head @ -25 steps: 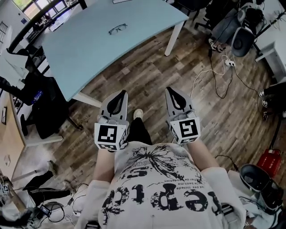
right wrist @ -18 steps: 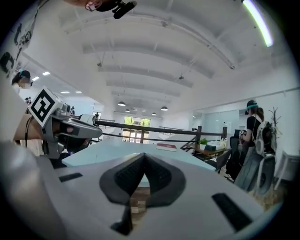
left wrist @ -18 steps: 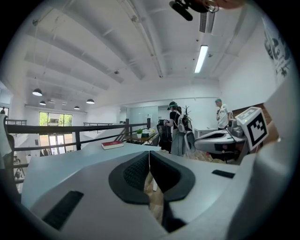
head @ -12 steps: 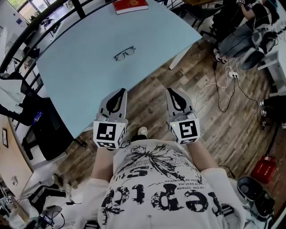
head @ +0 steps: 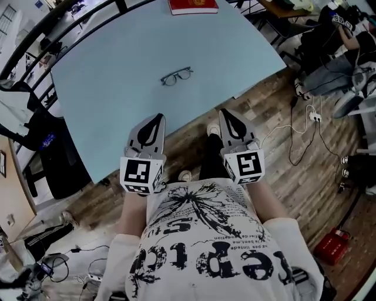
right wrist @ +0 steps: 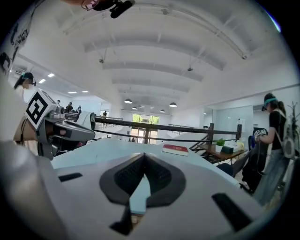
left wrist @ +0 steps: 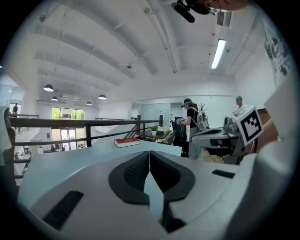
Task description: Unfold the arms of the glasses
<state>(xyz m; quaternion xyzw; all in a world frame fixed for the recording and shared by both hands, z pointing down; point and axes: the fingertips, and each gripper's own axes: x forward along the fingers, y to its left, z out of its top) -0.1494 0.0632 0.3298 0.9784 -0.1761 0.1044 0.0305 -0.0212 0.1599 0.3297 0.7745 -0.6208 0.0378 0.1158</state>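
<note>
While the person is standing just off the near edge of the pale blue table [head: 106,76], its broad top is lying almost bare ahead of them, leaving free room to work from this side. The left gripper [head: 157,119] and the right gripper [head: 227,113] are being held side by side close to the body, both pointing forward over the table's edge. In my judgement this is a carrying posture, not a reach, since nothing is within their grasp. Each pair of jaws is resting with its tips together and gripping nothing; only the table top is showing through the small gap behind the pads. Before either can take hold of the frame, I judge, it will need to open. A red book [head: 192,6] is lying at the far edge, well out of the way. The glasses [head: 177,76] are sitting alone near the middle of the table, between the book and the grippers and well apart from both. They are looking too small to tell surely how the arms are lying, so the unfolding is not yet begun
</note>
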